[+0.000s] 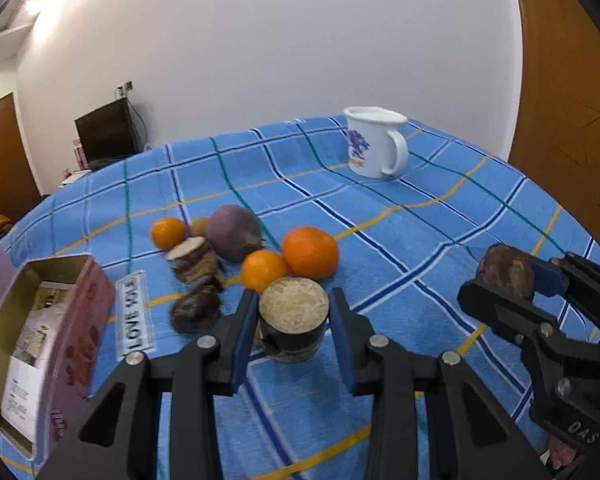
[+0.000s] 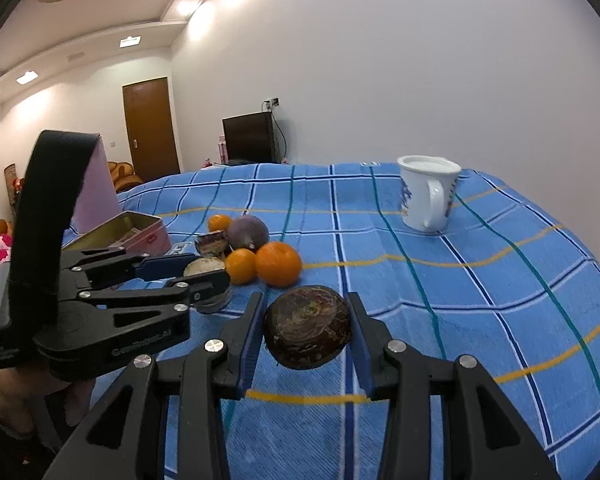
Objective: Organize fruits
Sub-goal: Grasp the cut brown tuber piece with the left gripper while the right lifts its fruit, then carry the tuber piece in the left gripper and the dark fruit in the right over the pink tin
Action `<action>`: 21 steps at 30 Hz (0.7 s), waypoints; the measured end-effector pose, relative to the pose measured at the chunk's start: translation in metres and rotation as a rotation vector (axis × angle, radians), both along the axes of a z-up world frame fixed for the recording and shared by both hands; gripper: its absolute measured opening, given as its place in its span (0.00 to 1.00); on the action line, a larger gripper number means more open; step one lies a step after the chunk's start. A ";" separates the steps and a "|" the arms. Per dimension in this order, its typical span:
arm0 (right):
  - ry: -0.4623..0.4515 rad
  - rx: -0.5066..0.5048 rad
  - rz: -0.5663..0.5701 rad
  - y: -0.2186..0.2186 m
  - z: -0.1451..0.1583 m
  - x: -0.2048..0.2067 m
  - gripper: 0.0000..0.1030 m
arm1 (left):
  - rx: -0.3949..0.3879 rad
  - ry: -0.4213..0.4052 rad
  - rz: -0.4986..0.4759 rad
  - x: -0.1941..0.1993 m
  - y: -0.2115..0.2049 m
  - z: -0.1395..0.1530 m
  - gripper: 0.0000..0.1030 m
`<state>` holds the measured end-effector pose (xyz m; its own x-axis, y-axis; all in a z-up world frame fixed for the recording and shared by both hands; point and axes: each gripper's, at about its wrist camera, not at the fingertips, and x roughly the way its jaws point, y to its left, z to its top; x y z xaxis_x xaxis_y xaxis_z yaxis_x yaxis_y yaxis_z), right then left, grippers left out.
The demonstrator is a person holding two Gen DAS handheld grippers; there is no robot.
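Observation:
A dark cylindrical cut piece with a pale top sits between the blue pads of my left gripper, which is shut on it low over the cloth. My right gripper is shut on a round dark-brown fruit, held above the cloth at the right. The left wrist view shows that fruit too. Behind lie three oranges, a purple fruit, another cut piece and a dark fruit.
An open pink tin with papers inside stands at the left. A white mug stands at the far right of the blue checked cloth. A pink board rises behind the tin. A hand holds the left gripper.

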<state>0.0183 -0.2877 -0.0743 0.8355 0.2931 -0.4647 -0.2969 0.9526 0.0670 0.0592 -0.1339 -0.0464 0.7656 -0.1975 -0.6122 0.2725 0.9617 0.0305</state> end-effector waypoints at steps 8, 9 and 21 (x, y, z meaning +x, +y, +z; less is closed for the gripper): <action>-0.022 -0.014 0.053 0.020 0.015 0.012 0.40 | -0.026 -0.049 0.056 -0.009 0.031 0.014 0.36; -0.024 -0.014 0.059 0.022 0.017 0.013 0.40 | -0.029 -0.054 0.062 -0.010 0.034 0.015 0.36; -0.046 -0.014 0.139 0.052 0.041 0.037 0.40 | -0.042 -0.115 0.153 -0.015 0.075 0.032 0.36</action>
<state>0.0553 -0.2355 -0.0337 0.8081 0.4009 -0.4317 -0.4282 0.9029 0.0369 0.0438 -0.0588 -0.0147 0.8529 -0.0968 -0.5130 0.1199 0.9927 0.0120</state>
